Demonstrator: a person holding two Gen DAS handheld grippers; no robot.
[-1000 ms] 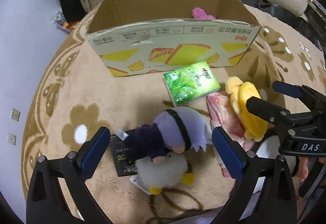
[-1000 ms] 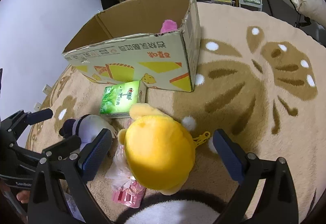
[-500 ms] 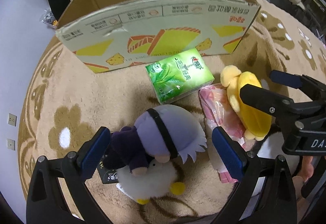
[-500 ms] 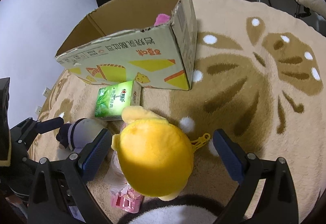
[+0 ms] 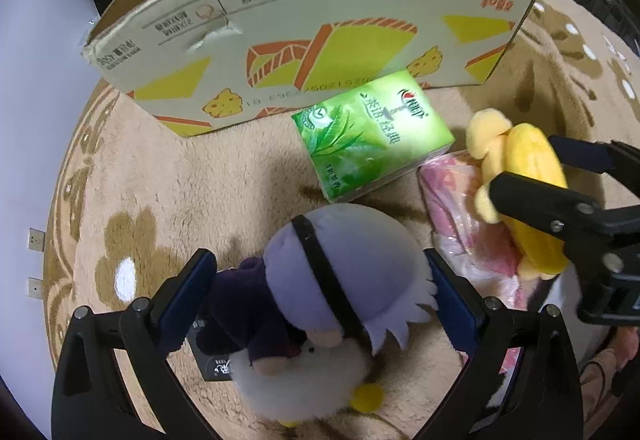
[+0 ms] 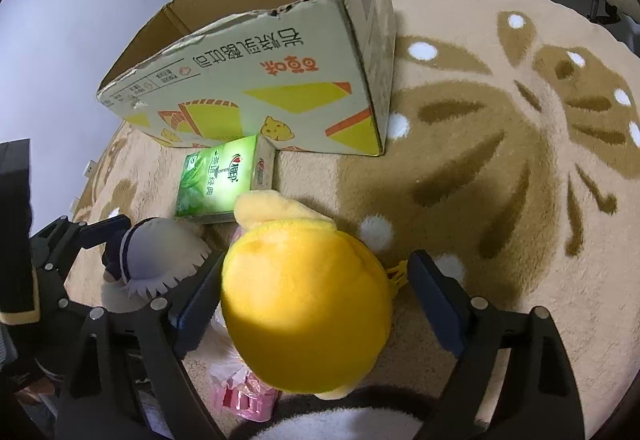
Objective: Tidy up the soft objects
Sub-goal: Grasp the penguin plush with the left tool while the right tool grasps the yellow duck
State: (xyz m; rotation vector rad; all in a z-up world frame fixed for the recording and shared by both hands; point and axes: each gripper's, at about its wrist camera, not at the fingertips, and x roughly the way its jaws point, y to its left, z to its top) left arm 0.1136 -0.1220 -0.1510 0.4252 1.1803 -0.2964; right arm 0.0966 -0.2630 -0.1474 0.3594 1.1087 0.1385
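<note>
Plush toys lie on the rug, each between a pair of jaws: the yellow plush inside the closing right gripper, the grey-headed plush inside the wide-open left gripper. Neither looks pinched yet. Both seem light and squashy; squeeze across the round middle.

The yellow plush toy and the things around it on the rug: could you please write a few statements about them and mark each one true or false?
1. The yellow plush toy sits between the right gripper jaws, which are closing. True.
2. The green tissue pack lies inside the cardboard box. False: it lies on the rug just in front of the box.
3. The left gripper straddles the grey-headed plush doll. True.
4. The cardboard box is closed with tape. False: its top is open.
5. A pink plastic package lies beside the yellow toy. True.
</note>
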